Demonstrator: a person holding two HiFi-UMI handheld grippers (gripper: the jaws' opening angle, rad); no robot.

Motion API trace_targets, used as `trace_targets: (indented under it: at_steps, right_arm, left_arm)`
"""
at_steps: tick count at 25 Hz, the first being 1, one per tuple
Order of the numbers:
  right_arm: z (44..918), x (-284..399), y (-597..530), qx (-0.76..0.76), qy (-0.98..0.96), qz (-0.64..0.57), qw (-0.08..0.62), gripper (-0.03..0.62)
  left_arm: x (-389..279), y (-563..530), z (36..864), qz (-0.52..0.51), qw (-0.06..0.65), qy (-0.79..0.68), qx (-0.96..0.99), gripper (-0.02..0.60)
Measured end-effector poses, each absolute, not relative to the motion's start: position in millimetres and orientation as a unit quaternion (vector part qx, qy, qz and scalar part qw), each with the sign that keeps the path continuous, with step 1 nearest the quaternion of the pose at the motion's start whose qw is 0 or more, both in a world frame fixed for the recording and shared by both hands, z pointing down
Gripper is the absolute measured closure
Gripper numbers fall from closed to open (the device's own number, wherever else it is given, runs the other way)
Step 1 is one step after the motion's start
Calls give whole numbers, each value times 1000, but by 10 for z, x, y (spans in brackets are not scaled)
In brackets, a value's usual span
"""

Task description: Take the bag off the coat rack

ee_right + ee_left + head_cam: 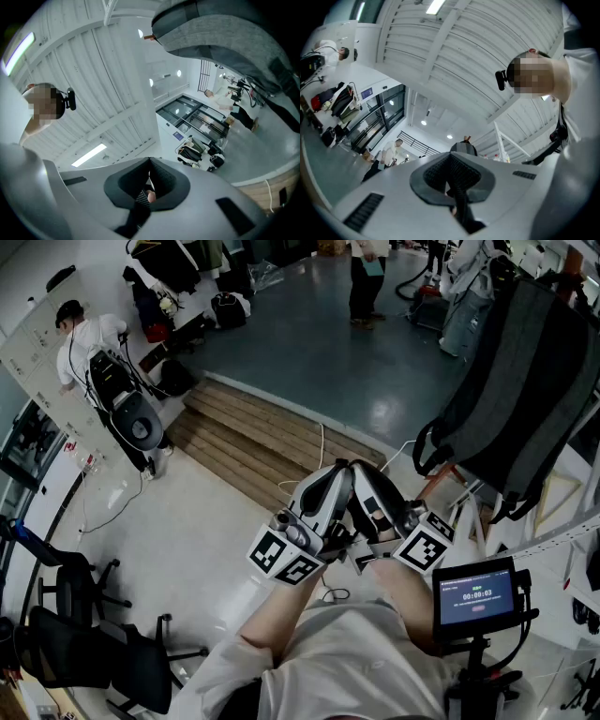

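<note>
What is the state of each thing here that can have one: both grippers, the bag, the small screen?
Left gripper: shut, empty.
Right gripper: shut, empty.
Bag: hanging, zipped shut as far as can be seen, touched by neither gripper.
Screen: on, showing digits.

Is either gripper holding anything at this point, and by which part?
Nothing is held. The left gripper and right gripper are shut on nothing; the backpack hangs apart from both.
</note>
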State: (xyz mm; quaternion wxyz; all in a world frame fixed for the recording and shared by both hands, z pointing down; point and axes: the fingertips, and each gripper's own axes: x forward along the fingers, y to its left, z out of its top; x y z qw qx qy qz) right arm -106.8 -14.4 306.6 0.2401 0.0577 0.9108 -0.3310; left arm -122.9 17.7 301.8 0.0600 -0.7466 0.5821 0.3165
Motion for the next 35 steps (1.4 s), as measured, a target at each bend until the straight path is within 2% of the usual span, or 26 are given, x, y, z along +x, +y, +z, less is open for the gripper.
trace_targets:
  at_steps: [3, 6, 12, 16, 19, 23, 26, 29, 35]
  right_arm:
    - [2719, -1177, -433, 58, 908, -310, 276, 583]
    - [2338, -1080, -674, 25, 927, -225, 298, 583]
    - [1392, -281, -1172, -107, 941, -16, 322, 582]
    - [662, 624, -1654, -244, 913, 114, 305, 582]
    - [275, 1193, -2023, -319, 890, 175, 275, 582]
    - [-9, 1574, -2700, -377, 876, 221, 203, 580]
    - [-92, 1623, -3142, -389, 878, 244, 138, 577]
    - [-90, 1549, -3396, -388, 883, 253, 76, 534]
    - [28, 1446, -3695, -365, 903, 226, 5, 526]
  left_arm:
    - [-1484, -125, 2672, 360, 56, 538, -760, 575]
    - [-1574, -375, 2301, 388, 71, 490, -777, 575]
    - [-1466, -781, 1460, 298, 180, 440, -828, 575]
    - [-941, -1485, 726, 234, 228, 400, -856, 575]
    - [-419, -2055, 332, 170, 258, 379, -872, 574]
    - [89, -2868, 69, 98, 270, 366, -885, 567]
    - [373, -3309, 27, 52, 258, 348, -900, 515]
    - [612, -3539, 9, 13, 253, 331, -909, 505]
    - [840, -3919, 101, -59, 238, 324, -914, 454]
